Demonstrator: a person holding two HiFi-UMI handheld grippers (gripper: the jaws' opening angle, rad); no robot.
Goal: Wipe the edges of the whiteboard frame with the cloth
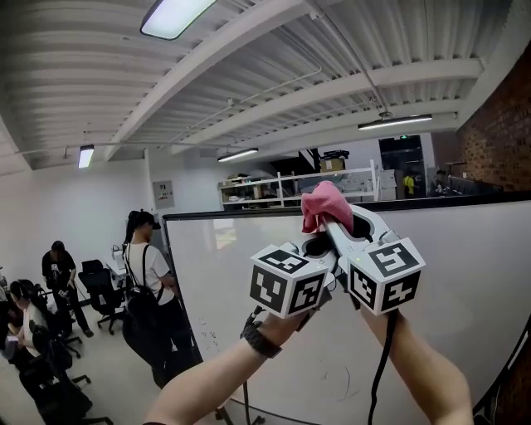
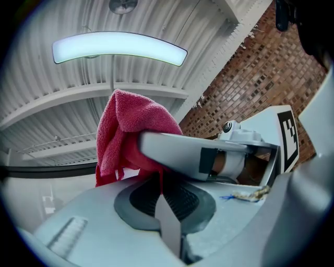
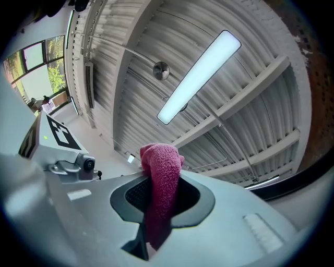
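Note:
A pink cloth point(image 1: 325, 206) is bunched right at the whiteboard's dark top frame edge point(image 1: 241, 214). Both grippers are raised side by side in front of the whiteboard point(image 1: 224, 274). My right gripper point(image 1: 333, 224) is shut on the cloth point(image 3: 160, 172), which stands up between its jaws and hangs down through them. My left gripper point(image 1: 318, 242) lies against the right one from the left. Its jaws are shut, with a thin red edge of the cloth point(image 2: 130, 125) caught in their seam point(image 2: 158, 180). The right gripper's jaw crosses the left gripper view in front of the cloth.
A person with a backpack point(image 1: 149, 274) stands by the whiteboard's left end, and other people sit on office chairs point(image 1: 50, 332) at the far left. Shelving point(image 1: 290, 187) stands behind the board. A brick wall point(image 1: 498, 141) is on the right, and ceiling lights point(image 1: 174, 15) hang overhead.

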